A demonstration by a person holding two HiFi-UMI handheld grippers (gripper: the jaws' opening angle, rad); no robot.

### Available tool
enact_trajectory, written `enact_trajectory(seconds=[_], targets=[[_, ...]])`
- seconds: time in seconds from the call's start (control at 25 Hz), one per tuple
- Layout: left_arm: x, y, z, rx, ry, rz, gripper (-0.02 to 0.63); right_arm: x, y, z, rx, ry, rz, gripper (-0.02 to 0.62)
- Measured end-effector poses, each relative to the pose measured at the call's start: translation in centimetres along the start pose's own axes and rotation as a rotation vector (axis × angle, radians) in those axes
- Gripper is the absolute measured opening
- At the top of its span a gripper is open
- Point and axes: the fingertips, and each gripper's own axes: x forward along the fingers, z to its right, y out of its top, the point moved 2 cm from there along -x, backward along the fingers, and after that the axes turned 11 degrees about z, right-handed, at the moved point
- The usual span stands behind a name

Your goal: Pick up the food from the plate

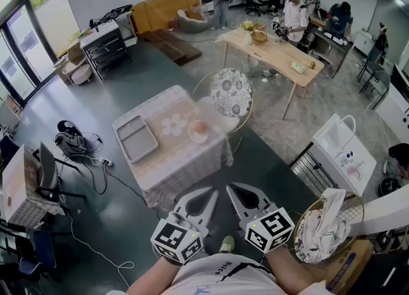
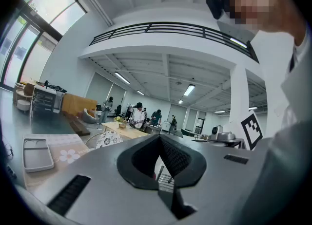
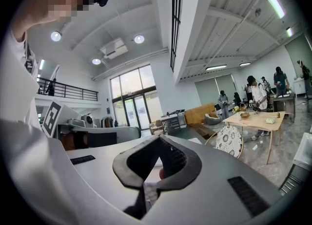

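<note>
Food: we logged one round piece (image 1: 199, 127), peach-orange with a paler side. It was too small in the head view for us to tell more.
Food, place: it sat on a small pale plate (image 1: 197, 140), toward the right side of the cloth-covered worktop (image 1: 185, 163) and just beside a flower print (image 1: 174, 124) on the cloth.
Other item: a grey tray (image 1: 137, 138) lay on the left half of the worktop, apart from the plate.
Left gripper (image 1: 213, 191): we saw the jaws together in its own view, tips meeting and nothing clamped between them.
Right gripper (image 1: 230, 187): the same, with the jaws closed tip to tip and carrying nothing.
Gripper position: we held both low and close to the body, side by side, with their marker cubes nearest us and their tips aimed toward the worktop.
Contact: neither gripper touched the food, the plate or the worktop. Both were well short of the near edge of the cloth.
</note>
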Motion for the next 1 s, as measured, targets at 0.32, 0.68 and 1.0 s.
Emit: enact_trajectory(seconds=[0.32, 0.68, 1.0], targets=[[0.4, -0.3, 0.7, 0.000, 0.015, 0.001, 0.005, -0.6, 0.0, 0.4, 0.002, 0.019, -0.004, 0.014], [1.1, -0.8, 1.4, 0.008, 0.030, -0.007, 0.005, -1.0, -0.1, 1.1, 0.015, 0.037, 0.001, 0.014], [1.6, -1.4, 1.7, 0.025, 0.046, -0.014, 0.005, -1.7, 0.1, 2.0, 0.050, 0.062, 0.022, 0.014]])
